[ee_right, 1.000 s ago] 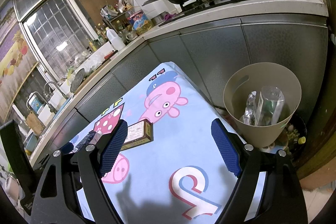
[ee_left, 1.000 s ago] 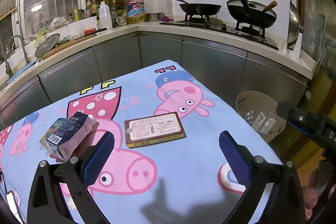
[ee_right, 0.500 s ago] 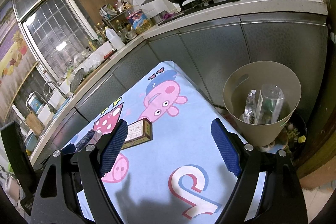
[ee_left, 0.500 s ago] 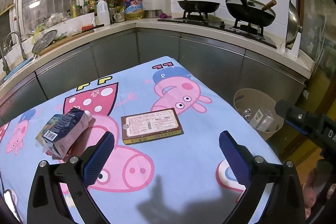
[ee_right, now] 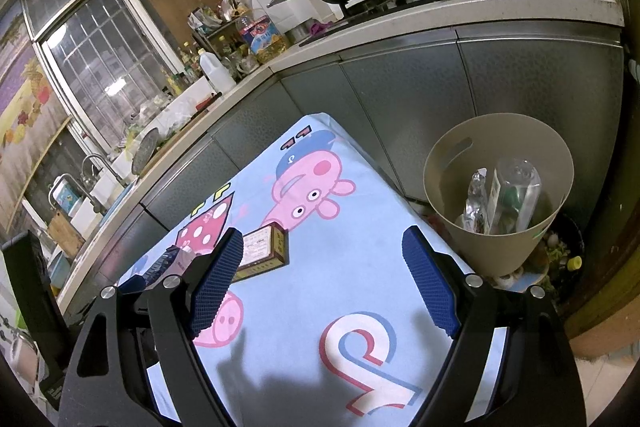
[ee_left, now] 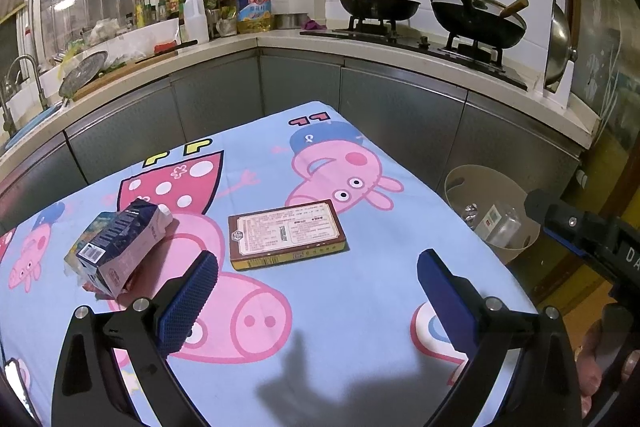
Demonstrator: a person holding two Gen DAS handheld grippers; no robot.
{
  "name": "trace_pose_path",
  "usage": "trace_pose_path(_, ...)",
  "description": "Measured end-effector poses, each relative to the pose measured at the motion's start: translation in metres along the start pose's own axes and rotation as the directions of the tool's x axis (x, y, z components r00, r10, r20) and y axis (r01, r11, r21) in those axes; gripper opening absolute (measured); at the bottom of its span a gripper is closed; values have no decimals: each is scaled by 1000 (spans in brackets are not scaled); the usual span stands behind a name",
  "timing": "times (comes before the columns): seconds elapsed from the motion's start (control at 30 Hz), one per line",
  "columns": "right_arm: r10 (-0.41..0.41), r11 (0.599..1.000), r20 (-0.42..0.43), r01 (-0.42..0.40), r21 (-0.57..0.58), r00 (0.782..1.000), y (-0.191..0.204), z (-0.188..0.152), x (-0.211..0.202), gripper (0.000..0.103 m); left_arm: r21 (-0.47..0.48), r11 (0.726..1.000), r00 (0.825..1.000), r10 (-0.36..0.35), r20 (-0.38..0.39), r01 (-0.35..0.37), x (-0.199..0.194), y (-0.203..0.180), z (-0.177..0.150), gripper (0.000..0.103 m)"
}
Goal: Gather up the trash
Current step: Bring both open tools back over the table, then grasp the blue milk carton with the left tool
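Two grippers hang above a worktop point(ee_left: 360, 307) covered with a light-blue cartoon-pig cloth, and both stand released with nothing between their blue-padded fingers. The left gripper point(ee_left: 316, 291) points down toward the cloth, its left finger pad just beside a dark-blue and pink carton point(ee_left: 120, 247) that lies on its side near the cloth's left part. A flat brown box point(ee_left: 286, 233) with a printed label facing up rests near the middle of the cloth, apart from the carton. The right gripper point(ee_right: 324, 279) hovers over the near right part of the worktop, empty. Beyond the worktop's right edge, on the floor, stands a beige trash bin point(ee_right: 452, 163); inside it are a clear plastic bottle point(ee_right: 520, 195) and some crumpled wrapping. Behind, a kitchen counter carries two black pans on a stove.
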State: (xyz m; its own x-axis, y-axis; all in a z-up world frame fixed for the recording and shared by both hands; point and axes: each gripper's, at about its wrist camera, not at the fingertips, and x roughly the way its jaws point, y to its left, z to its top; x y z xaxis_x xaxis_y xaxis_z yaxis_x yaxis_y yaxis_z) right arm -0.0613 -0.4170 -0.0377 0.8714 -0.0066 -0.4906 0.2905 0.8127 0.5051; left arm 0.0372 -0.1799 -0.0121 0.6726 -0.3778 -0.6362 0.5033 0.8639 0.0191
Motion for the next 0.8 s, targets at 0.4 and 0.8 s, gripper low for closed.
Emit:
trace_pose_path(0.4, -5, 1000, -13, 5, 0, 1000, -3, -7, 5, 81, -10, 1000, 1000, 7, -17, -7, 6, 13, -2, 99)
trace_pose_path(0.8, 11, 999, -81, -15, -47, 997, 13, -8, 38, 81, -121, 961, 969, 247, -17, -247, 12, 126, -6, 99)
